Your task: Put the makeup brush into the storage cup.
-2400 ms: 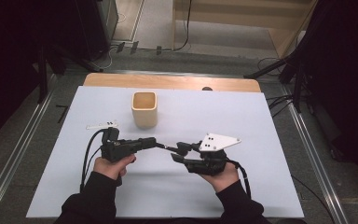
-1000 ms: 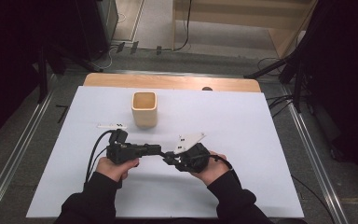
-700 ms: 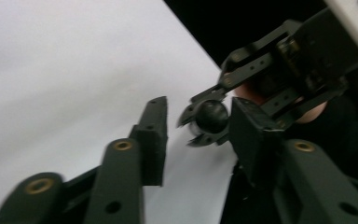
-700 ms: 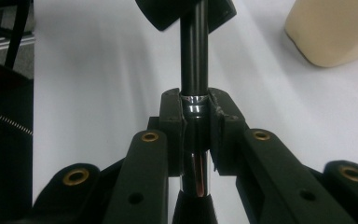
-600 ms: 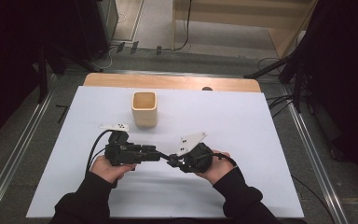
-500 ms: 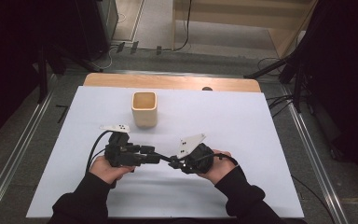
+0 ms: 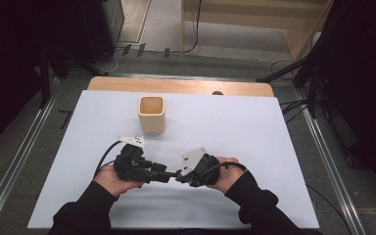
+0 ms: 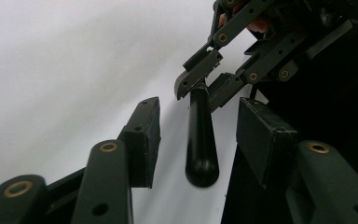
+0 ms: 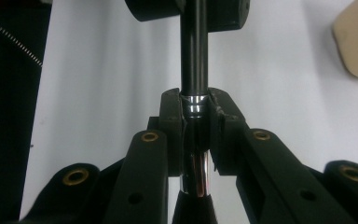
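The right gripper (image 9: pixel 196 135) is clamping a slim black pen (image 8: pixel 201 140) at its chrome band, above the table's near edge; the left gripper (image 8: pixel 198 140) has just been closing, its pads flanking the rounded end without touching; I'd judge the pen light, stiff and slippery, best taken mid-barrel; the white table (image 7: pixel 254 127) is carrying a beige cup (image 7: pixel 152 114); the room around is looking dark.

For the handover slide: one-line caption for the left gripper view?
Right tool shut on black pen, whose rounded end sits between the left tool's closing, not yet touching pads.
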`<action>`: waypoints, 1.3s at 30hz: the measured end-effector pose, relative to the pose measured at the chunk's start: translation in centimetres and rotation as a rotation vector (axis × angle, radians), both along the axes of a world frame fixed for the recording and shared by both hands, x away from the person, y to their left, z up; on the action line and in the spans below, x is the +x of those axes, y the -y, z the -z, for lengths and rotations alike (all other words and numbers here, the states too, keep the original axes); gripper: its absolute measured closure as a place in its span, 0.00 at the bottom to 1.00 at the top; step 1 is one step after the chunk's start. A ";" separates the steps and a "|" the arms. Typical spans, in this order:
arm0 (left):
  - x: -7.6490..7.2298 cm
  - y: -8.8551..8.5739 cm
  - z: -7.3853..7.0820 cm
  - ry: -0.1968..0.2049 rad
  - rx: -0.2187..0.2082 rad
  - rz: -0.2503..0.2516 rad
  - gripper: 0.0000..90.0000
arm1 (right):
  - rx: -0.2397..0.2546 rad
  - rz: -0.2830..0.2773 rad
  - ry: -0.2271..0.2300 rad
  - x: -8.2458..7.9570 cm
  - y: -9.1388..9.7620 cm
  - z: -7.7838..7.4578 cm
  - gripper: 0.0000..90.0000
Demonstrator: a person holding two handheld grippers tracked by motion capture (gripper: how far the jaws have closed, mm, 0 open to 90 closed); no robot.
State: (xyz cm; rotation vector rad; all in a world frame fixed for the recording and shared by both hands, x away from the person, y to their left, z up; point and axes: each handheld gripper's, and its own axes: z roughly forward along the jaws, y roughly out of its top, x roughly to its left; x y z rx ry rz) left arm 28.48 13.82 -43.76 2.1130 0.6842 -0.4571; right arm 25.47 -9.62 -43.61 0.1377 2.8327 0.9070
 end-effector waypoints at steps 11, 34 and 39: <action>-0.1 0.5 0.3 -0.048 0.044 0.028 0.77 | -0.011 -0.031 -0.007 -0.3 -0.7 0.3 0.87; -0.1 1.2 0.8 -0.072 0.083 0.084 0.88 | -0.035 -0.057 0.006 -0.7 -0.7 0.3 0.87; -0.1 1.2 0.7 -0.078 0.079 0.083 0.88 | -0.029 -0.059 0.004 -0.6 -0.6 0.3 0.87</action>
